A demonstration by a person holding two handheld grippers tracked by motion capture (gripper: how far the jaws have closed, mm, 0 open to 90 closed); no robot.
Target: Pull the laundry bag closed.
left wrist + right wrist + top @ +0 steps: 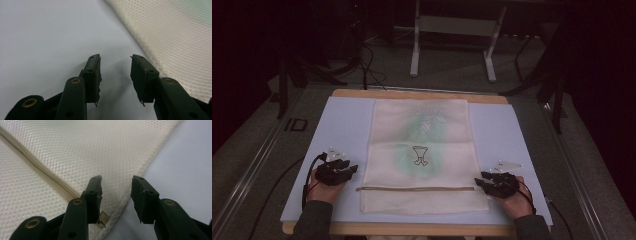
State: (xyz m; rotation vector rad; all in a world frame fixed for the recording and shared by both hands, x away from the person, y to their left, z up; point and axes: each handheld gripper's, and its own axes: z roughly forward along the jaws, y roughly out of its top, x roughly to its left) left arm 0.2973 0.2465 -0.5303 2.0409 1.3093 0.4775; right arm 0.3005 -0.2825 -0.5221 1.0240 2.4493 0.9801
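A cream mesh bag (422,150) lies flat on a pale blue mat (347,120), with a green print and a small drawing in its middle and a zipper (414,189) running across near its front edge. My left gripper (343,169) rests on the mat just left of the bag, jaws open with nothing between them; the mesh edge (175,37) shows to its right. My right gripper (486,183) sits at the bag's right edge by the zipper's end (103,218), jaws open astride the mesh hem (140,172), empty.
The mat covers a wooden board (417,94) on a grey table. Beyond the table stand a white frame's legs (414,50) and dark cables (362,65) on the floor. A cable (309,175) trails from each gripper.
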